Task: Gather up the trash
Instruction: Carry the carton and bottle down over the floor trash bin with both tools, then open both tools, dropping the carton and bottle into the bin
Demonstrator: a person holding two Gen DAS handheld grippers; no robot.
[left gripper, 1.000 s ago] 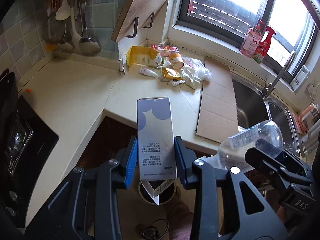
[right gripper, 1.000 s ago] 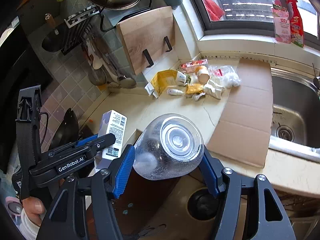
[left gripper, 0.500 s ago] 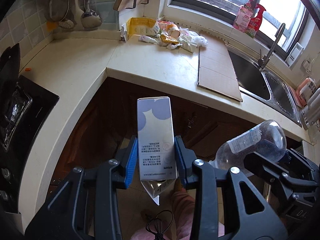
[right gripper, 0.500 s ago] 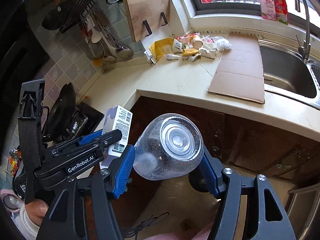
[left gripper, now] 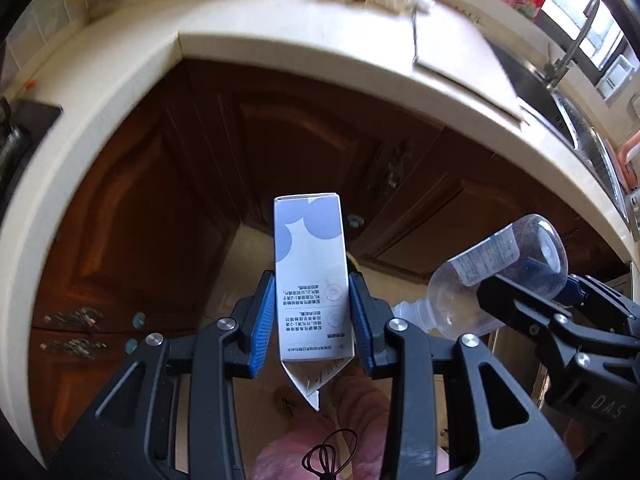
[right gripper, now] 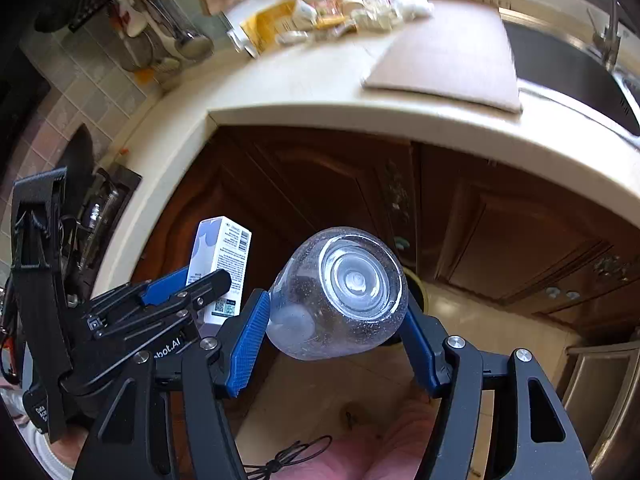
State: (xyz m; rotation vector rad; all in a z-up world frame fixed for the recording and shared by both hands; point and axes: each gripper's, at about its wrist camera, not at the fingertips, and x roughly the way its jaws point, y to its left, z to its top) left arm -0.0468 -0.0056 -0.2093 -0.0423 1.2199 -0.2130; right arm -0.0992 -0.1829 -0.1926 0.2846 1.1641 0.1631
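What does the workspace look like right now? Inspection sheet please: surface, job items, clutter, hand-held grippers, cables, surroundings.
Surface: cream countertop, L-shaped, with a flat cardboard sheet on it.
Job's things: white carton and clear plastic bottle, both held off the counter.
Clutter: pile of wrappers and packets at the counter's back corner.
Grippers: left hand-held gripper shut on the carton; right hand-held gripper shut on the bottle.
Cables: thin black cord near the bottom edge.
Surroundings: dark wooden cabinet doors, sink, tiled floor; views motion-blurred.
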